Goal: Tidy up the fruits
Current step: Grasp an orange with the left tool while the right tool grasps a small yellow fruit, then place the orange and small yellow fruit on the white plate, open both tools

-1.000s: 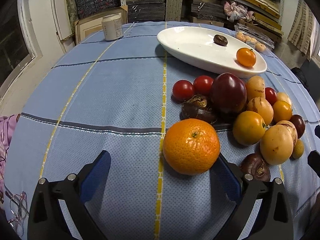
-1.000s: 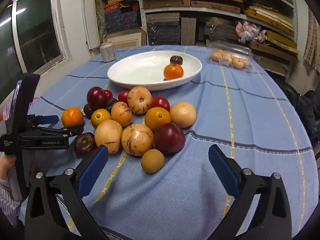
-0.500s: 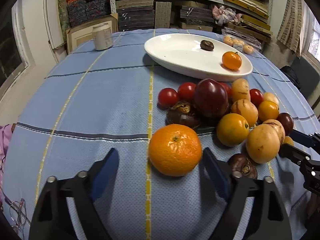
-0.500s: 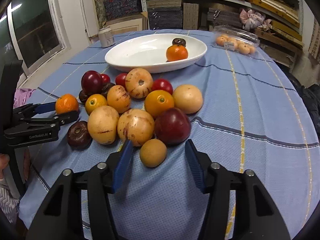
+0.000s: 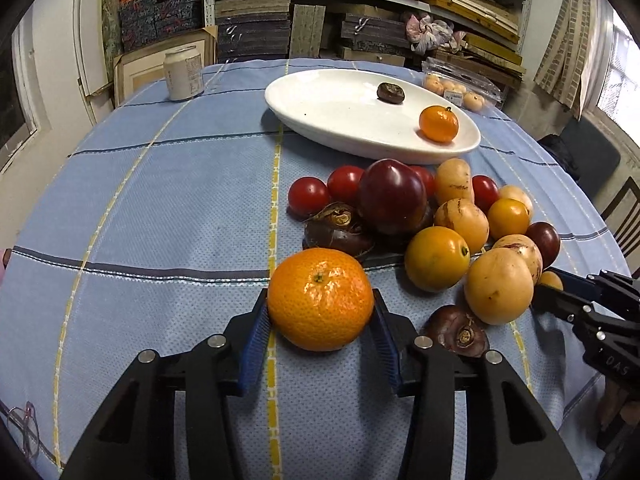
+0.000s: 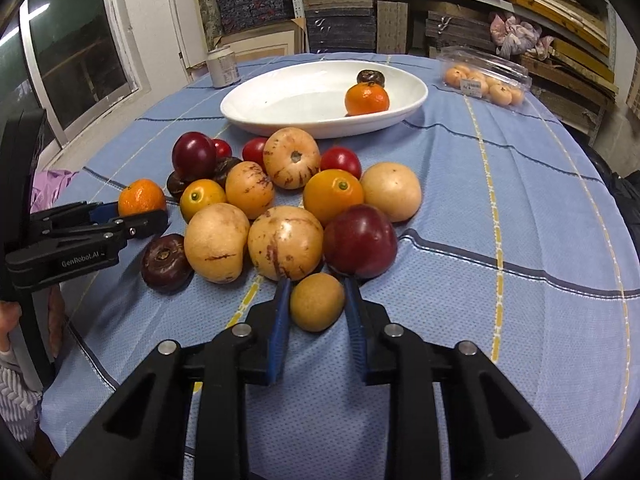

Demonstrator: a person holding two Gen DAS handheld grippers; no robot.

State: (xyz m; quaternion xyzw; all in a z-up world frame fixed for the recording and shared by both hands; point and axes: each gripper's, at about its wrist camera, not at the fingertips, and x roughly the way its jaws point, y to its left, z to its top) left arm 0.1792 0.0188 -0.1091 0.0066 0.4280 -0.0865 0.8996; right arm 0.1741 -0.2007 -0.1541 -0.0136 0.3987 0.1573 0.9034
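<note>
On the blue cloth, my left gripper (image 5: pixel 319 305) has its jaws closing on a large tangerine (image 5: pixel 320 288), both blue pads touching its sides. The left gripper (image 6: pixel 136 211) also shows at the left of the right wrist view. My right gripper (image 6: pixel 317 285) is shut on a small round brown fruit (image 6: pixel 317 304) at the near edge of the fruit pile (image 6: pixel 280 200). Behind the pile, a white oval plate (image 5: pixel 328 108) holds a small tangerine (image 5: pixel 438 123) and a dark water chestnut (image 5: pixel 390 92). The right gripper (image 5: pixel 550 290) reaches in from the right in the left wrist view.
A pale can (image 5: pixel 183 73) stands at the far left of the table. A clear box of small oranges (image 5: pixel 460 88) lies beyond the plate. Glasses (image 5: pixel 24 428) lie at the near left edge. Shelves line the back wall; a chair (image 5: pixel 624 216) is at the right.
Both grippers' jaws went from wide open to closed in: the left onto the large tangerine, the right onto the small brown fruit. The right gripper edged forward to that fruit.
</note>
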